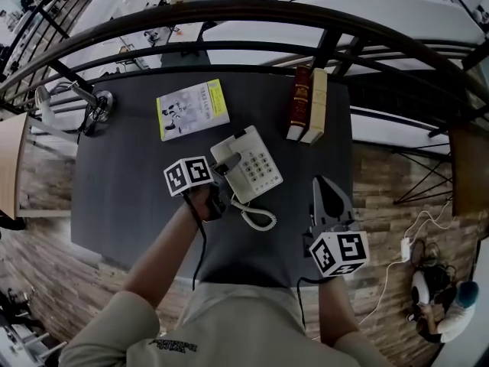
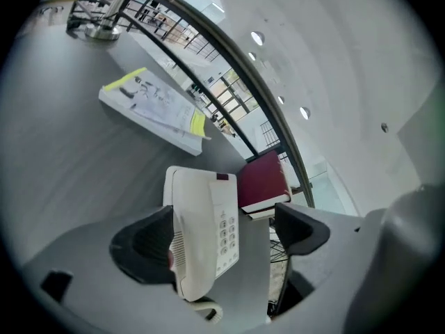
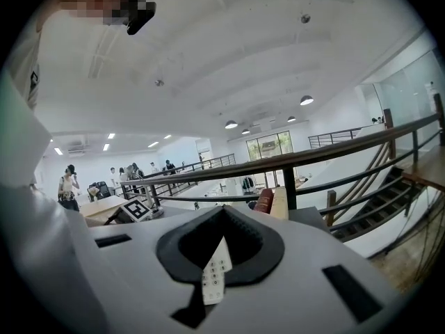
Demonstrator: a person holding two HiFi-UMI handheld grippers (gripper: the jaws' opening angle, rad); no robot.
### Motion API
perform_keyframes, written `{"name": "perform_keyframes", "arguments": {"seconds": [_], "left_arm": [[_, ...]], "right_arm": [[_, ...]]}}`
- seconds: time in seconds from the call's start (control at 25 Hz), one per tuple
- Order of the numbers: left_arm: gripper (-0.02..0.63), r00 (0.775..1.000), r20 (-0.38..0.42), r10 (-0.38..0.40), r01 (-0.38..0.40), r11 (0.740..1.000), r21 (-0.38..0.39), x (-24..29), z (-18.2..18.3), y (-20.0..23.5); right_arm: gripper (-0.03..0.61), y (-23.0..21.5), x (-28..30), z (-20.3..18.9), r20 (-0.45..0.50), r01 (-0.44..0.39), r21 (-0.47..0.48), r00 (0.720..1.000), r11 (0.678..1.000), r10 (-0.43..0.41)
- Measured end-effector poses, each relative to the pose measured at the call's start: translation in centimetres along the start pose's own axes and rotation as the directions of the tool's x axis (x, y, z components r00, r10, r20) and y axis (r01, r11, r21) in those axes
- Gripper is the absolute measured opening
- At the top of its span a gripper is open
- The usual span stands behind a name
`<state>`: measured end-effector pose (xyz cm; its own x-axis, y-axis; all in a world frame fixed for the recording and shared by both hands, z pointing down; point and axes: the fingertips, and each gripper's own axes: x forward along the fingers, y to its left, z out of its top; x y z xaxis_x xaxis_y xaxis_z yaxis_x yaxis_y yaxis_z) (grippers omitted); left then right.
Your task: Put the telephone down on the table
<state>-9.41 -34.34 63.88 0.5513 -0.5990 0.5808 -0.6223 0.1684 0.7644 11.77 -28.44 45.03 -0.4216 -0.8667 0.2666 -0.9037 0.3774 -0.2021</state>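
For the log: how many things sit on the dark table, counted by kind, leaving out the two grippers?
telephone: 1
books: 2
booklet: 1
desk lamp: 1
Total: 5

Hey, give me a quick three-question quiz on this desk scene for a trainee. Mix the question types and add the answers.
1. True or false: the left claw is open, with the telephone between its jaws.
2. What is on the table to the right of the yellow booklet? A) two books B) a mug C) a laptop
3. Fill in: the right claw is ____.
Key: 1 true; 2 A; 3 shut.
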Motion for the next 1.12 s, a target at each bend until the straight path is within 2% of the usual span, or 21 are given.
{"name": "perform_keyframes", "arguments": {"seconds": [0.12, 0.24, 0.36, 0.52, 0.68, 0.76, 0.88, 0.96, 1.08, 1.12], "left_arm": [[0.465, 0.998, 0.050, -0.030, 0.027, 0.998, 0.062, -2.4, 0.6, -3.1], [0.459, 0.986, 0.160, -0.044, 0.035, 0.998, 0.053, -5.5, 1.7, -5.5], [0.372, 0.966, 0.251, -0.059, 0.046, 0.997, 0.057, -8.7, 2.7, -7.7], [0.348, 0.945, 0.317, -0.081, 0.050, 0.993, 0.106, -12.1, 3.6, -10.1], [0.230, 0.921, 0.376, -0.102, 0.035, 0.983, 0.180, -15.4, 4.1, -12.2], [0.215, 0.910, 0.393, -0.134, 0.047, 0.974, 0.223, -16.8, 4.1, -13.4], [0.212, 0.895, 0.404, -0.189, 0.070, 0.954, 0.291, -19.0, 3.5, -15.4], [0.194, 0.874, 0.423, -0.239, 0.077, 0.928, 0.364, -20.9, 3.2, -17.2], [0.059, 0.833, 0.458, -0.310, 0.064, 0.877, 0.476, -23.8, 2.6, -19.9], [0.055, 0.824, 0.462, -0.329, 0.060, 0.861, 0.505, -24.5, 2.3, -20.7]], "right_arm": [[0.001, 0.2, -0.8, 1.0, 0.019, -0.006, -0.018, 1.000, 1.000, 0.007], [0.000, 0.6, -1.5, 1.5, 0.026, -0.008, -0.065, 1.000, 0.998, 0.010], [0.002, 1.4, -2.2, 2.2, 0.045, -0.012, -0.074, 0.999, 0.997, 0.016], [0.000, 2.8, -3.5, 3.3, 0.075, -0.025, -0.067, 0.997, 0.997, 0.030], [0.001, 4.0, -5.0, 4.9, 0.104, -0.036, -0.081, 0.994, 0.996, 0.044], [0.002, 4.3, -5.8, 6.0, 0.129, -0.040, -0.081, 0.990, 0.996, 0.050], [0.000, 5.1, -7.3, 7.7, 0.163, -0.044, -0.104, 0.985, 0.994, 0.060], [0.001, 5.8, -8.3, 8.9, 0.188, -0.045, -0.115, 0.980, 0.992, 0.066], [0.002, 6.9, -9.8, 10.7, 0.226, -0.056, -0.137, 0.970, 0.989, 0.087], [0.002, 7.3, -10.3, 11.1, 0.234, -0.060, -0.146, 0.968, 0.988, 0.093]]}}
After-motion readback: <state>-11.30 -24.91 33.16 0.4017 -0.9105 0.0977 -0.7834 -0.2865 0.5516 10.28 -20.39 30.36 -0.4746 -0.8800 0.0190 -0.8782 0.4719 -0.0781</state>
